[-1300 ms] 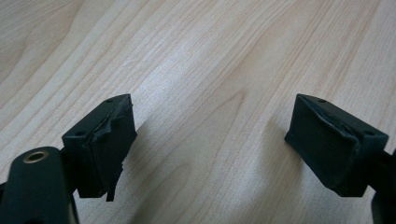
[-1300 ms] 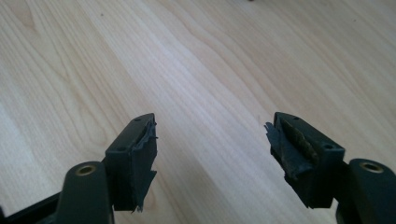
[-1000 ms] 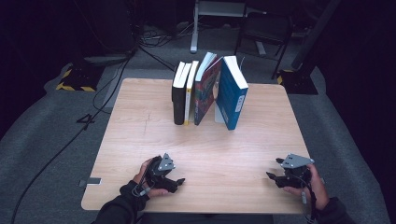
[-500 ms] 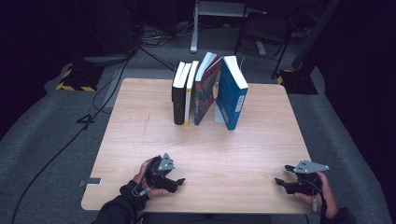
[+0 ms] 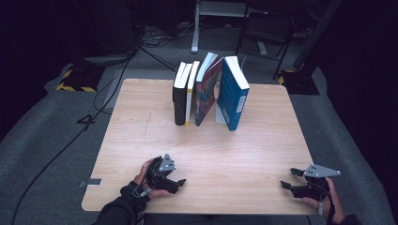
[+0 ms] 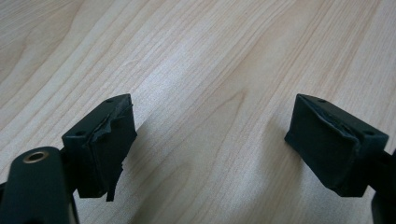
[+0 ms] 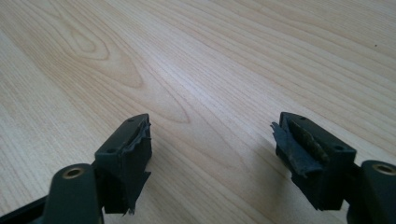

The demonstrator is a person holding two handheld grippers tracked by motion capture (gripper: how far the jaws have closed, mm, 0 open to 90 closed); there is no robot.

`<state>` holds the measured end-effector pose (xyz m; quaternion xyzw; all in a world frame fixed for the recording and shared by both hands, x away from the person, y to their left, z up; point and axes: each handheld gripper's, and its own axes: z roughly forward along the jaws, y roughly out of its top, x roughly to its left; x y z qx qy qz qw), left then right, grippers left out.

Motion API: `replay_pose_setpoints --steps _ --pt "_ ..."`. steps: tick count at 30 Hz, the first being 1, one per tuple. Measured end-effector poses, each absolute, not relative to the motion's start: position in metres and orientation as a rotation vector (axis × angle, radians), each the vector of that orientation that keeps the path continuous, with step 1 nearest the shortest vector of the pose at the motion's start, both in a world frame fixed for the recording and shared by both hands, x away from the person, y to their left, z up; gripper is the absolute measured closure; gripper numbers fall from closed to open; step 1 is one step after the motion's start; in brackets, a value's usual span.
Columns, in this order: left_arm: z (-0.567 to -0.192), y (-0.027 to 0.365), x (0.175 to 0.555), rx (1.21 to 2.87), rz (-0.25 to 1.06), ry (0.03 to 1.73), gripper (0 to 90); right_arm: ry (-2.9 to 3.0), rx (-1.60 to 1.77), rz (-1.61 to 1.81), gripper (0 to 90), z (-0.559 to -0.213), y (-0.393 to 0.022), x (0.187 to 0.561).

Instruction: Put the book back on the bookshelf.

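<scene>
step: none begun, likely staging | left gripper (image 5: 177, 182) near-left, jaws apart, empty | right gripper (image 5: 290, 179) near-right, jaws apart, empty | next: probably reach far to books (image 5: 209, 91) on table (image 5: 141, 122)

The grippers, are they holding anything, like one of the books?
No, nothing is held. The left gripper and right gripper both have their jaws open over bare table. The books stand untouched at the far side.

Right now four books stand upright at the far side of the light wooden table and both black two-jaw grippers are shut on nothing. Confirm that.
Wrong on the grippers: the left gripper and right gripper are open, jaws wide apart over bare wooden table, as both gripper views show. The four books do stand at the far side.
</scene>
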<state>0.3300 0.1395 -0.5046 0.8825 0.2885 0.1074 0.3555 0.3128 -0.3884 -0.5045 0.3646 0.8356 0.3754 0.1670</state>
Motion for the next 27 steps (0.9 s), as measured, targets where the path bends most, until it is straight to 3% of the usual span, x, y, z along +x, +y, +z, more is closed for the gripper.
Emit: replay_pose_setpoints --steps 27 --pt "-0.5046 0.139 0.332 2.282 0.271 0.738 14.8 2.368 1.056 1.055 22.8 -0.5046 -0.3884 0.3132"
